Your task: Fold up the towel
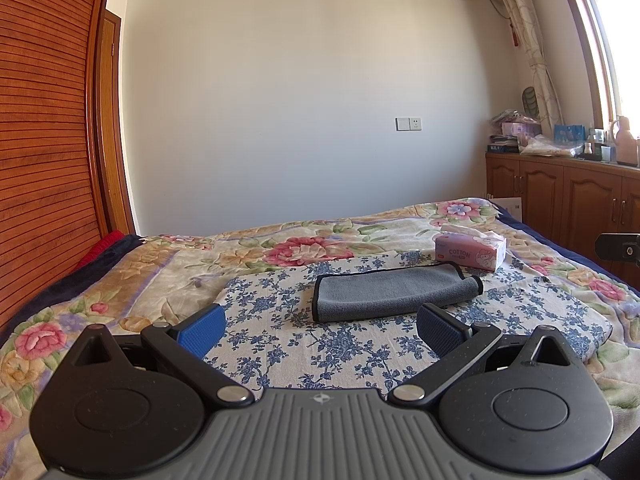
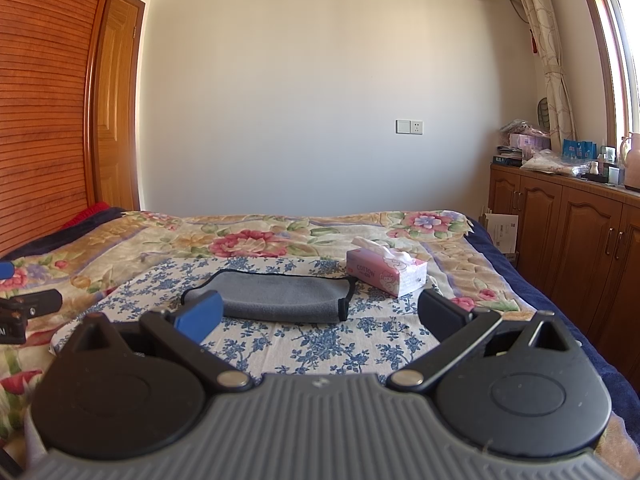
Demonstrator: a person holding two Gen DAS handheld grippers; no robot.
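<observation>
A grey towel (image 1: 390, 292) with black trim lies folded on a blue-flowered white cloth (image 1: 280, 344) on the bed. It also shows in the right wrist view (image 2: 280, 296). My left gripper (image 1: 320, 332) is open and empty, held short of the towel's near edge. My right gripper (image 2: 320, 316) is open and empty, also just short of the towel. Part of the left gripper shows at the left edge of the right wrist view (image 2: 24, 312).
A pink tissue box (image 1: 472, 252) stands beyond the towel's right end, also in the right wrist view (image 2: 384, 272). The floral bedspread (image 1: 120, 280) covers the bed. Wooden cabinets (image 2: 580, 232) with clutter line the right wall. A slatted wardrobe (image 1: 40, 140) is at left.
</observation>
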